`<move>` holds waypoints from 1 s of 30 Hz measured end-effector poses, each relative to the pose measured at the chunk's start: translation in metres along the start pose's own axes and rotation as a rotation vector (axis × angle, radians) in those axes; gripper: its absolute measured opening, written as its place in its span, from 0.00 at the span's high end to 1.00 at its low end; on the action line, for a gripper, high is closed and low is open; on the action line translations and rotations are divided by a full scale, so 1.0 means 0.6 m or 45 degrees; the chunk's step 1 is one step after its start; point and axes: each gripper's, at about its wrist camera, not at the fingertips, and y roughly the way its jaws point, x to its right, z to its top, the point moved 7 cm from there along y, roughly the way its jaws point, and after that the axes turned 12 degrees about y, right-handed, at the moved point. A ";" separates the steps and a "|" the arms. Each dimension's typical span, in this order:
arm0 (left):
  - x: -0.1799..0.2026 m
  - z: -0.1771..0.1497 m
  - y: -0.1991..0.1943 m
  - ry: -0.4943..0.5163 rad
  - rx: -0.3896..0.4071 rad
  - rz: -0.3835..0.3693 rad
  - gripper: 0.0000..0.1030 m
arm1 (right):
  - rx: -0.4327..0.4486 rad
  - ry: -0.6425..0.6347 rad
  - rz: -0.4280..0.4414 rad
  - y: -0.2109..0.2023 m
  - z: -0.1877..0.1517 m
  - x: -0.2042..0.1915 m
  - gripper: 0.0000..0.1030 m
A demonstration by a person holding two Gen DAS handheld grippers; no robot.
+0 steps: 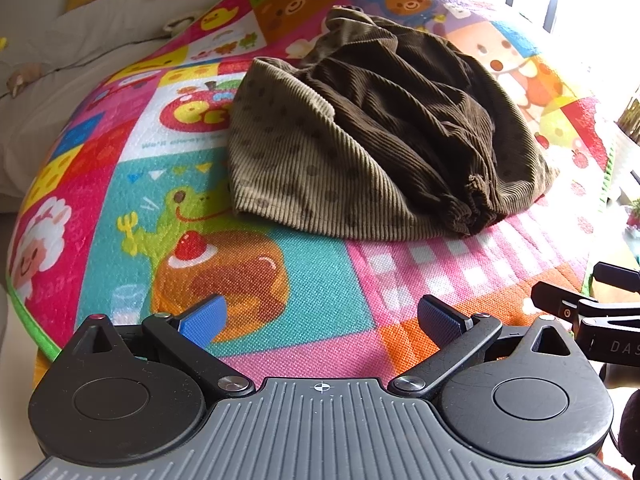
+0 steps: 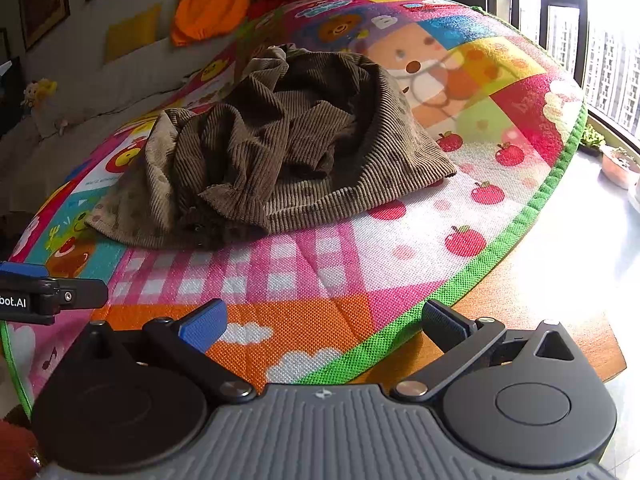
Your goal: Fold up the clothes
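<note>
A brown corduroy garment (image 1: 360, 132) with darker dots lies crumpled in a heap on a colourful cartoon play mat (image 1: 320, 272). From the right wrist the same garment (image 2: 280, 152) sits mid-mat, its folds bunched and one edge turned over. My left gripper (image 1: 322, 320) hovers open over the mat's near side, well short of the cloth, with nothing between its blue pads. My right gripper (image 2: 324, 324) is open too, above the mat's green-trimmed near edge, clear of the garment. Each gripper shows at the side of the other's view.
The mat (image 2: 400, 240) covers a wooden table (image 2: 540, 300) whose bare corner shows at right. A grey sofa (image 1: 80, 52) with an orange cushion (image 2: 212, 8) lies beyond. Windows and potted plants (image 2: 616, 160) stand at the right.
</note>
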 end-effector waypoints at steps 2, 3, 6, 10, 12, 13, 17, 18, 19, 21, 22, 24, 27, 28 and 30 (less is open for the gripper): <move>-0.006 0.007 0.002 -0.002 0.001 -0.015 0.00 | 0.003 -0.023 0.009 -0.002 0.007 -0.001 0.00; -0.012 0.015 0.004 -0.010 0.007 -0.026 0.00 | 0.015 -0.039 0.010 -0.004 0.013 0.000 0.00; -0.032 0.042 0.013 -0.032 0.026 -0.052 0.00 | 0.050 -0.049 0.020 -0.002 0.046 0.006 0.00; -0.057 0.096 0.036 -0.071 0.055 -0.074 0.00 | 0.075 0.048 0.058 0.022 0.111 0.024 0.00; -0.066 0.123 0.055 -0.085 0.053 -0.075 0.00 | 0.072 0.120 0.088 0.040 0.145 0.034 0.00; -0.070 0.136 0.064 -0.090 0.053 -0.073 0.00 | 0.060 0.164 0.113 0.051 0.158 0.039 0.00; -0.077 0.179 0.103 -0.059 0.060 -0.048 0.00 | -0.011 0.309 0.236 0.115 0.207 0.050 0.00; -0.078 0.188 0.113 -0.050 0.058 -0.042 0.00 | -0.024 0.327 0.240 0.130 0.215 0.052 0.00; -0.079 0.196 0.123 -0.040 0.056 -0.035 0.00 | -0.032 0.342 0.230 0.144 0.220 0.054 0.00; -0.082 0.213 0.143 -0.020 0.050 -0.024 0.00 | -0.057 0.369 0.220 0.166 0.219 0.059 0.00; -0.081 0.215 0.150 -0.010 0.042 -0.030 0.00 | -0.070 0.378 0.224 0.173 0.217 0.059 0.00; -0.080 0.217 0.165 0.005 0.026 -0.041 0.00 | -0.055 0.378 0.235 0.177 0.210 0.059 0.00; -0.087 0.213 0.185 -0.014 -0.003 -0.071 0.00 | -0.027 0.395 0.257 0.179 0.202 0.061 0.00; -0.090 0.210 0.189 -0.028 -0.010 -0.086 0.00 | -0.022 0.421 0.268 0.178 0.202 0.065 0.00; -0.101 0.200 0.192 -0.067 -0.003 -0.130 0.00 | -0.011 0.472 0.290 0.177 0.203 0.071 0.00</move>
